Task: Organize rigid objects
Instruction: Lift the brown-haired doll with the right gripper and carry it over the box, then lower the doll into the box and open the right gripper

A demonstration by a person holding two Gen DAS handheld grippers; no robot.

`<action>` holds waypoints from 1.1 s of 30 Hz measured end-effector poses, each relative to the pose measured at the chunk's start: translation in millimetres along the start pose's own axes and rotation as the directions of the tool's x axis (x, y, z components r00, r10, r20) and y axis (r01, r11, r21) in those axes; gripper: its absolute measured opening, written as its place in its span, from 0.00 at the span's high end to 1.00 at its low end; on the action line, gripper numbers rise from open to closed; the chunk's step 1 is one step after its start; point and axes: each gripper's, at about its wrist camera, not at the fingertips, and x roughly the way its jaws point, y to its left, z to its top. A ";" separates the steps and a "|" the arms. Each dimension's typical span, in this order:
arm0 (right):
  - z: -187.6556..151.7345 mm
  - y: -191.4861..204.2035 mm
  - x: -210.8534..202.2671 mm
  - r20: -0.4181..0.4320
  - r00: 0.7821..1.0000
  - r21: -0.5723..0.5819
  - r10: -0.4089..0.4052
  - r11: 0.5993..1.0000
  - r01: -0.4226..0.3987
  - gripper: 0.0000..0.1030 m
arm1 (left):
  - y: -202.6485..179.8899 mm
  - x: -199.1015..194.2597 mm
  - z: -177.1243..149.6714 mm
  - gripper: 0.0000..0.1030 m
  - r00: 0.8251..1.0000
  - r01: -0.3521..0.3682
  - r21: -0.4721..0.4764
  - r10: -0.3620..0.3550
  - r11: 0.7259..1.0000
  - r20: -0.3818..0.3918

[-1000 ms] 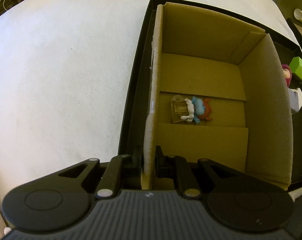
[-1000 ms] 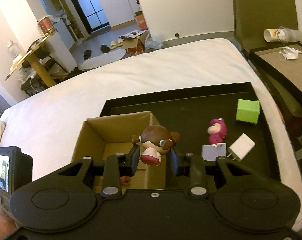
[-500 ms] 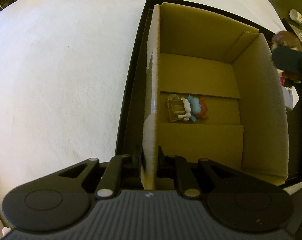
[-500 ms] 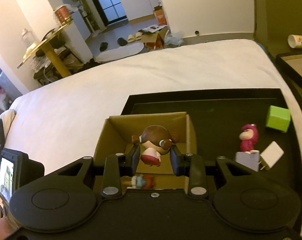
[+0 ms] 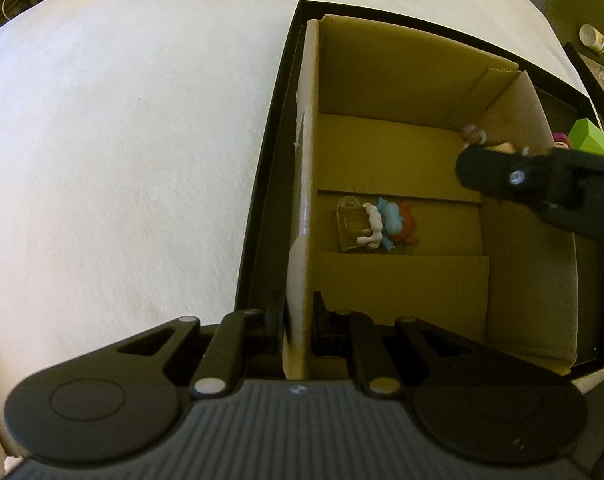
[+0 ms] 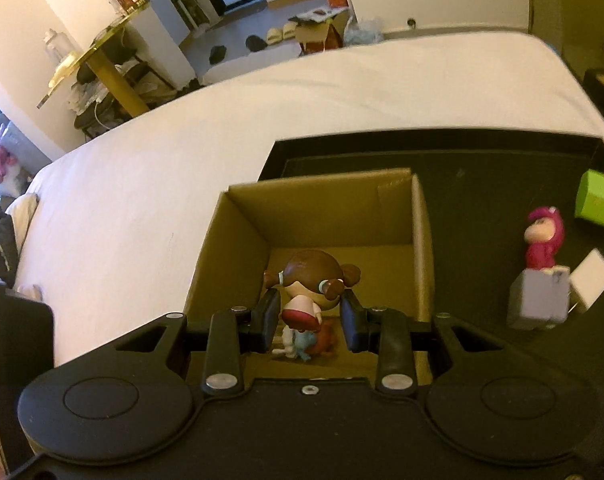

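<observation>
Two grippers working at a cardboard box (image 5: 402,80).
Left gripper (image 5: 297,316) is pinching the box wall; right gripper (image 6: 310,316) is clamping a doll (image 6: 308,284) over it.

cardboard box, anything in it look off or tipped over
One thing: the small blue and orange figure lies on its side on the floor of the cardboard box, against a clear little case. The box itself stands square, with no visible damage.

I've got the brown-haired doll (image 6: 312,280) upright, pinched at the sides above the open box (image 6: 326,216). Down on the box floor lies a blue-and-orange figure (image 5: 394,224) on its side, touching a clear padlock (image 5: 350,220). Right of the box: pink bear (image 6: 542,240) upright on a grey block (image 6: 538,300), white charger (image 6: 592,280), green cube (image 6: 600,204).
</observation>
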 end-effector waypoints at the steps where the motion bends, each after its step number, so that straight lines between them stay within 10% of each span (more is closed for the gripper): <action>1: -0.5 -0.9 3.1 -0.009 1.000 0.013 0.004 1.000 -0.004 0.68 | -3.0 0.3 -2.2 0.90 1.000 0.001 -0.001 -0.001 1.000 0.001; 33: -9.7 -50.0 -49.2 0.094 0.991 0.157 0.091 0.982 -0.105 0.57 | -32.1 1.0 -14.1 0.89 0.997 -0.073 0.011 0.073 0.997 0.035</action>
